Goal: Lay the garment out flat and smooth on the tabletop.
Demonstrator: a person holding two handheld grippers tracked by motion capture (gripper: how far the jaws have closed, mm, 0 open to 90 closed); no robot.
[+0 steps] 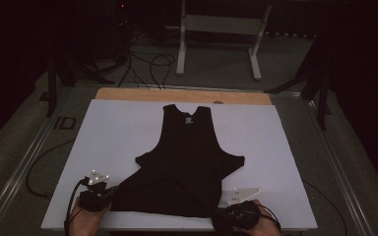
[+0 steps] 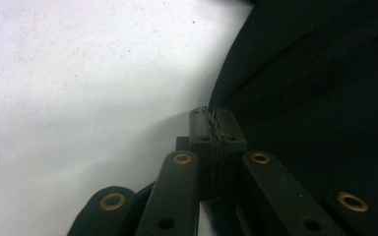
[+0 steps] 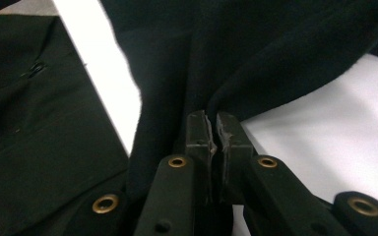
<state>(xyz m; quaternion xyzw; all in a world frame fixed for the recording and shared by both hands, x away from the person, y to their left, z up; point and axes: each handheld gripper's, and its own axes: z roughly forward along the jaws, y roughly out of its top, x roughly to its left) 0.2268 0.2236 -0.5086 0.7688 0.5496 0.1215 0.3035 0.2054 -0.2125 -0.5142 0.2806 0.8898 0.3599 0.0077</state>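
Note:
A black tank top (image 1: 187,162) lies flat on the white sheet (image 1: 113,132), neck toward the far edge and hem toward me. My left gripper (image 1: 109,192) is at the hem's left corner. In the left gripper view its jaws (image 2: 211,115) are shut, with the edge of the black fabric (image 2: 315,98) running into the tips. My right gripper (image 1: 221,216) is at the hem's right corner. Its jaws (image 3: 212,120) pinch a bunched fold of the tank top (image 3: 275,49) over the white sheet (image 3: 325,123). Both hem corners are drawn toward the grippers.
The sheet covers a wooden table whose bare edge (image 1: 177,94) shows at the far side. Beyond it stand a white frame (image 1: 182,49) and loose cables (image 1: 147,64) on the floor. A cable (image 1: 34,167) loops off the sheet's left side.

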